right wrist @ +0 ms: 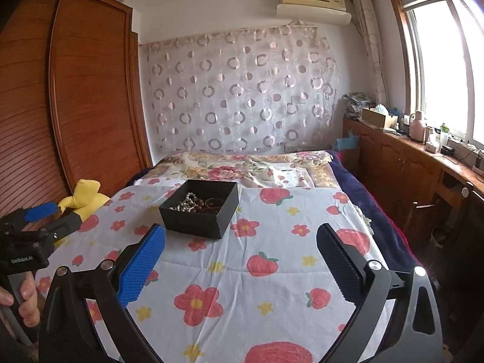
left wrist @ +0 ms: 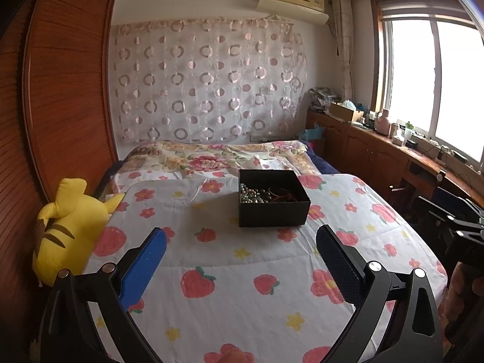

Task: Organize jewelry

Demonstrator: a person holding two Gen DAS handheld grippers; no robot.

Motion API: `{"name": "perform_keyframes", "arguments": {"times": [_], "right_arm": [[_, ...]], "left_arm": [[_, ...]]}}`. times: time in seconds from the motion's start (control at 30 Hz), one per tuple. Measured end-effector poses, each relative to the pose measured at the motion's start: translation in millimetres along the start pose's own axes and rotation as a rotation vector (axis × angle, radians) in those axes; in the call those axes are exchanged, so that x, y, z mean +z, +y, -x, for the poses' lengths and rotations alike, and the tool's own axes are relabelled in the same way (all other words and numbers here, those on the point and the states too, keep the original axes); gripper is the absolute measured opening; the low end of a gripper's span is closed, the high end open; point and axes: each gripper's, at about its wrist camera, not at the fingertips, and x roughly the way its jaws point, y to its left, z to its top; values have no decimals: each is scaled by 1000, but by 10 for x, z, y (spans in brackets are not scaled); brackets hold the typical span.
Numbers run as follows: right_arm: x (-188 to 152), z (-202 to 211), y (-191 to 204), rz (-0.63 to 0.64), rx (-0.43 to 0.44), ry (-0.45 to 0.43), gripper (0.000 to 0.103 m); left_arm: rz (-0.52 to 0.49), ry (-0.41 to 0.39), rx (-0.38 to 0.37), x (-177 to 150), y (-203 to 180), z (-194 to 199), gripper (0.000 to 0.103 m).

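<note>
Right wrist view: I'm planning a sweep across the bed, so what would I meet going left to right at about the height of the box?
Left gripper → yellow plush toy → black box holding beaded jewelry → dark blue blanket → wooden cabinets.

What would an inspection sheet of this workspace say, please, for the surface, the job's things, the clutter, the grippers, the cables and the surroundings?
Surface: bed under a white quilt printed with strawberries and flowers.
Job's things: open black box on the quilt, holding a pearl bead string and darker red-brown pieces; no jewelry seen outside it.
Clutter: yellow plush toy at the bed's left edge.
Grippers: left gripper open, empty, short of the box; right gripper open, empty, also short of it.
Cables: thin wires on the window counter; none on the bed.
Surroundings: wooden wardrobe left, patterned curtain behind, air conditioner above, bright window right.
</note>
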Motion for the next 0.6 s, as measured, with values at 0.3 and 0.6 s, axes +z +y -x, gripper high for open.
{"name": "perform_keyframes", "arguments": {"times": [0.3,0.6], "right_arm": [[-4,0,-1,0,1,2,101],[-16,-22,17,1,3,0,101]], "left_arm": [[-5,-8,-2,6,-32,79,96],[-10,-9,-5,45,-47,91,96]]}}
